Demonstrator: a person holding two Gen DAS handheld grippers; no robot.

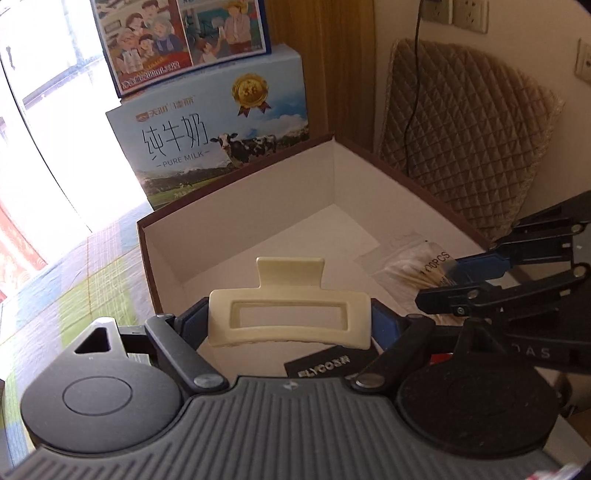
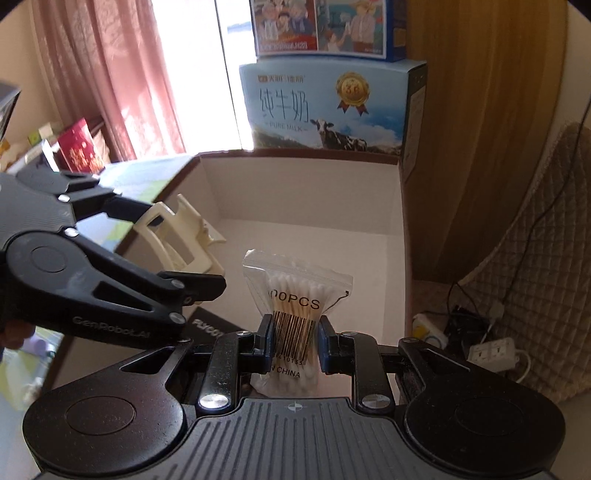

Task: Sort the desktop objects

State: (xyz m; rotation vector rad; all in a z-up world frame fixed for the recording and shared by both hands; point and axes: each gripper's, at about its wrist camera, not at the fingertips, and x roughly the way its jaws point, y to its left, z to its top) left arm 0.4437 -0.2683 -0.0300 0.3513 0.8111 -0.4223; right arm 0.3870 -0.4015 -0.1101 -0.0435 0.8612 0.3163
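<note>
Right wrist view shows our right gripper (image 2: 293,345) pinching the light, crushable cotton swab bag (image 2: 297,291) at its barcoded waist above the open box (image 2: 400,229), while our left gripper (image 1: 290,321) clamps the rigid, slippery cream hair claw (image 1: 290,314) across its ends over the same box.

A blue pure-milk carton (image 2: 325,107) stands under a cartoon-printed box (image 2: 325,27); a quilted cushion (image 1: 461,144) leans nearby, beside a white power strip (image 2: 493,351).
</note>
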